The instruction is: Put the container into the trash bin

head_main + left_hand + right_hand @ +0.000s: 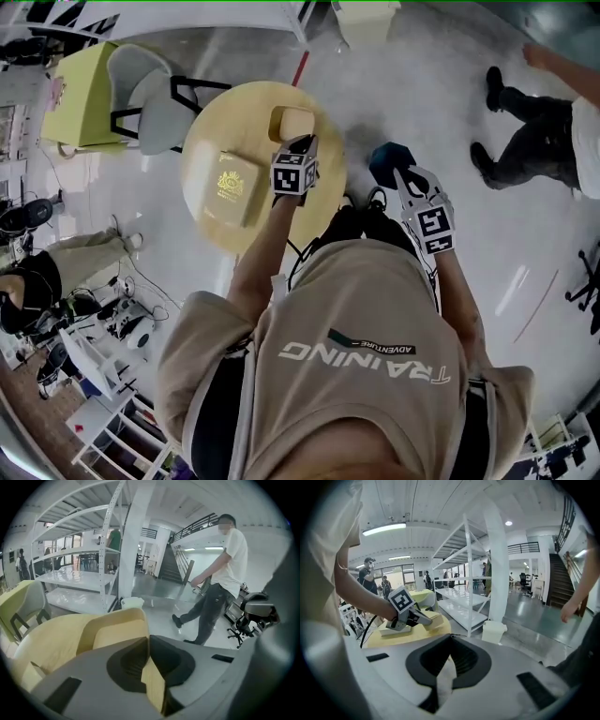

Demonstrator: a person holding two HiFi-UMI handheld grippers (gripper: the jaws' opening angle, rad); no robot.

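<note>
Two sets of jaws are on my screens, and neither shows all I would like. In its own view the left gripper [150, 639] has its jaws drawn in on one wall of the tan container [118, 629]. A yellow strip of that wall is pinched between them, and the gripper body cuts off the rest of the container's near side. From the head view the container sits over the far part of the round yellow table [208, 141], beyond a flat box with a gold emblem [230, 187]. I can't make out whether its base touches the tabletop.

The right gripper [451, 637] has its jaws together at the tips. A pale strip shows in the gap behind them, and I can't tell what it is. From overhead this gripper is off the table's right edge, over the floor, its front end a dark blur.

A small white trash bin [493, 631] stands on the floor at the foot of a white pillar, well apart from the table. A person [220, 573] walks across the floor past it, partly hidden behind the left gripper's housing.
</note>
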